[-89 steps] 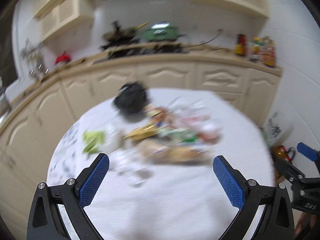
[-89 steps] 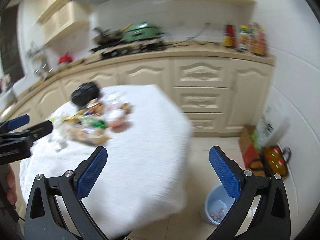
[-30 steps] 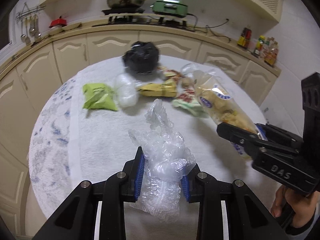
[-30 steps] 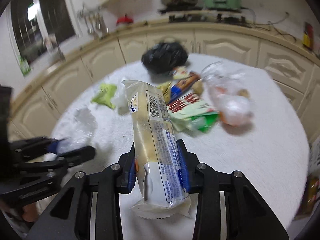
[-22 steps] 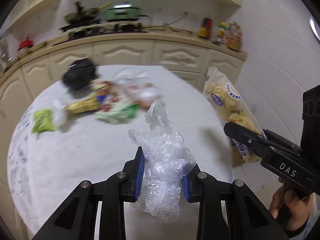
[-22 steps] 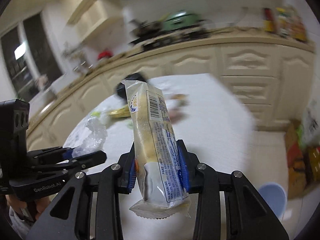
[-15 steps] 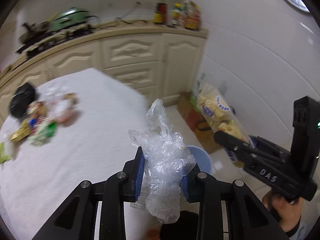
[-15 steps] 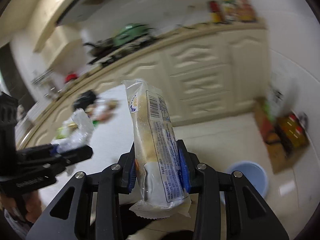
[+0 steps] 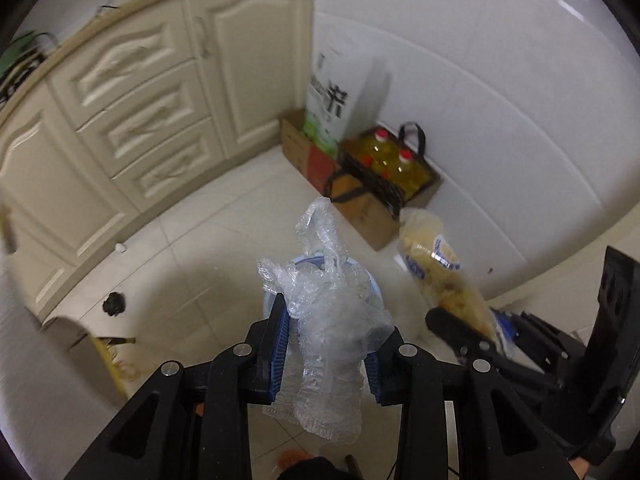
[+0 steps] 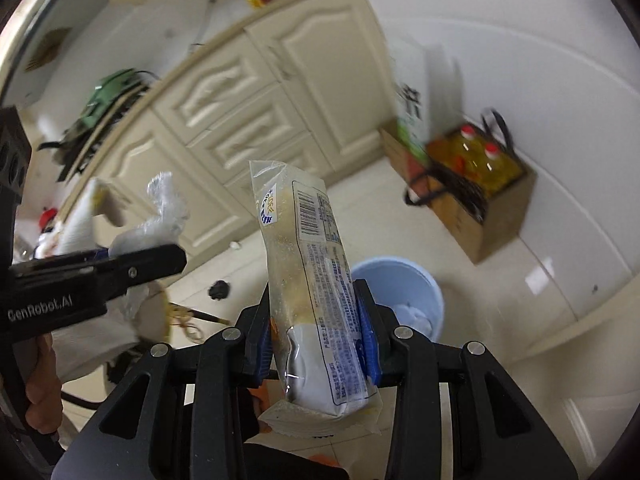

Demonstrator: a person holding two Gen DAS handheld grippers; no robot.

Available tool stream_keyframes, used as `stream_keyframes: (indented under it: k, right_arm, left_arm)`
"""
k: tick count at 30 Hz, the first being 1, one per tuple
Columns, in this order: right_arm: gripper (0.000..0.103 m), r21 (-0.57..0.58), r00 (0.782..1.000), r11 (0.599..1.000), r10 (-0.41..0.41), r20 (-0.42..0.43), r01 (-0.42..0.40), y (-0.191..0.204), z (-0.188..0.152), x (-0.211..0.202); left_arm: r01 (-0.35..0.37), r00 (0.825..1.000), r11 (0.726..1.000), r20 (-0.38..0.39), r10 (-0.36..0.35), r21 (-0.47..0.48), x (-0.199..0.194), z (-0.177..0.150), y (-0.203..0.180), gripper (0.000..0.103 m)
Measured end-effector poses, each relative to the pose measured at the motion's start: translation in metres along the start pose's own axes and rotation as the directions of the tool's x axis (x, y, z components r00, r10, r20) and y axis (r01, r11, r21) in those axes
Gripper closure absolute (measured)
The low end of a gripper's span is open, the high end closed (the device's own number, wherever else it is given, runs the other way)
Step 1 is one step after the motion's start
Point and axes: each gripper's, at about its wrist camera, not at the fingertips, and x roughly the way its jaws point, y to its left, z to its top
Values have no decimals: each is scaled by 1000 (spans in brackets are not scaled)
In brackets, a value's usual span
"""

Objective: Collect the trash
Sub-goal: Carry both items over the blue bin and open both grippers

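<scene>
Both grippers have swung from the table to above the blue bin (image 10: 400, 292). Left gripper (image 9: 325, 354), jaws opening, cradles crumpled plastic (image 9: 326, 320); right gripper (image 10: 316, 340) clamps 1 snack packet (image 10: 310, 280). Next: release into bin.

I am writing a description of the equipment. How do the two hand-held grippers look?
Each hand-held gripper has a black angular frame with silver screws and blue ribbed pads. The left hand-held gripper carries white lettering "GenRobot.AI". The right hand-held gripper looks the same.
</scene>
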Motion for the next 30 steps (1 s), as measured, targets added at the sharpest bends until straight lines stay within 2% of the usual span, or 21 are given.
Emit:
stream_keyframes:
  k: [2,4,6,8,9,13,17,24,26,28,30]
  right_arm:
    - [67,26,1000,1000,-13,-20,14,-17,-1,13]
    - [67,48,999,999,-24,-36,25,-30,-2,24]
    - [67,61,998,998,-31,-49,34,-38,-3,32]
    - [67,76,998,996,-39,-59,43,-44,-4,40]
    - [67,81,997,996,-42,-64,47,-47,-5,44]
    - [67,93,995,994,-43,-91,51,-50,-7,60]
    - [67,90,994,995,-35,-108,45,-46,-8,72]
    - [65,64,997,997,-30,-77,35,-24,11,85]
    - [61,44,996,997,-58,-67,61,-17,17,85]
    - [47,37,996,997,-64,-66,66,-12,19,82]
    - [41,26,996,997,-70,-52,71,-5,19,72]
  left_arm:
    - [-3,1000,1000,-22,4,17,24,19,-4,71]
    - [-2,999,1000,-40,3,14,44,36,-7,61]
    - [-4,999,1000,-42,4,4,61,47,-13,35]
    - [-9,999,1000,-40,9,-3,80,57,-10,22]
    - [-8,999,1000,-40,8,-6,88,58,-8,21]
    - [-31,998,999,-62,29,-25,109,52,1,21]
    - [-65,997,997,-45,63,-33,109,51,5,21]
    - [-109,993,992,37,112,-64,55,34,3,21]
    - [-116,990,991,71,121,-66,34,26,1,21]
    - [-124,987,990,98,131,-70,16,18,1,21]
    - [-120,983,990,133,129,-75,-8,7,2,20]
